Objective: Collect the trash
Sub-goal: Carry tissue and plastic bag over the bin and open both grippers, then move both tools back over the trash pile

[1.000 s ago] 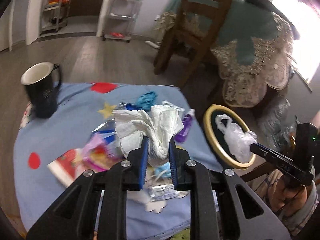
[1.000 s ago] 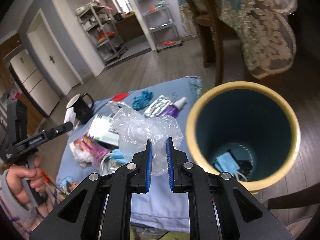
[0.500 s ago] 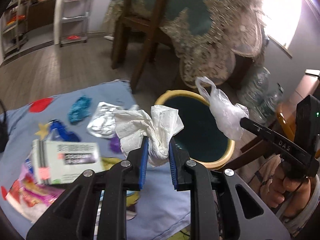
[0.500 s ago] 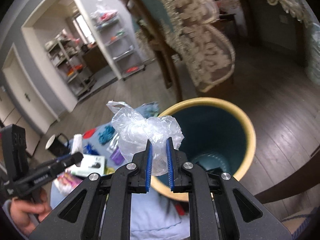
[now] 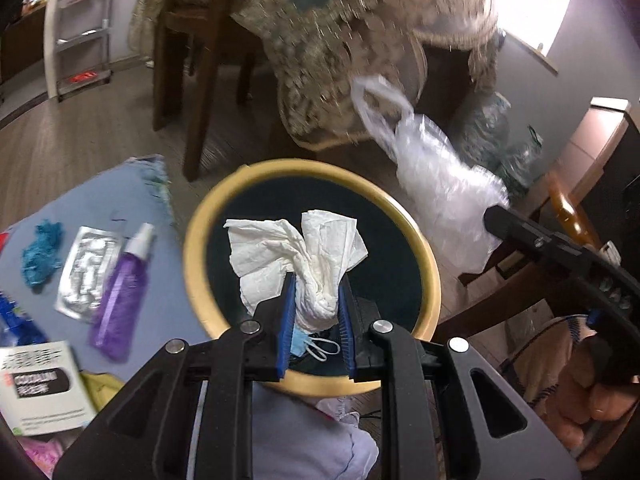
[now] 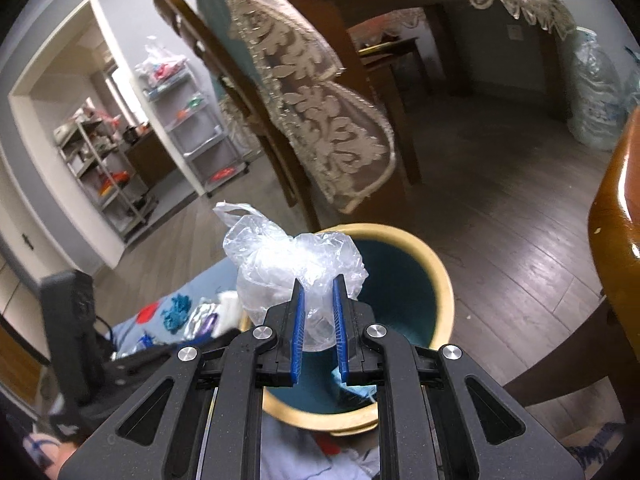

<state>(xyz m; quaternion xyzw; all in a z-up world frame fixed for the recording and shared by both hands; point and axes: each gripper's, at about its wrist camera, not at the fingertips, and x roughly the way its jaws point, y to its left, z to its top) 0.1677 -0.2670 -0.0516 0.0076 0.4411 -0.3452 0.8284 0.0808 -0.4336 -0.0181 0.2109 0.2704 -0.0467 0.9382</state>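
While clamped on a crumpled white paper tissue (image 5: 304, 256), the left gripper (image 5: 314, 320) hangs over the yellow-rimmed dark bin (image 5: 192, 248). Right gripper (image 6: 319, 320) pinches a clear plastic bag (image 6: 288, 264) just beyond that rim.

Your left gripper (image 5: 314, 304) hangs directly above the open mouth of the bin (image 5: 416, 236), with the crumpled tissue (image 5: 300, 256) pinched between its pads and a face mask (image 5: 314, 346) lying in the bin below it. To the bin's left, on the cloth-covered table (image 5: 72, 208), a bottle (image 5: 120, 296) lies just right of a foil packet (image 5: 86, 276), with a box (image 5: 38, 388) nearer you. Your right gripper (image 6: 319, 320) holds the plastic bag (image 6: 280, 268) over the bin's near rim, the draped table (image 6: 320, 120) behind
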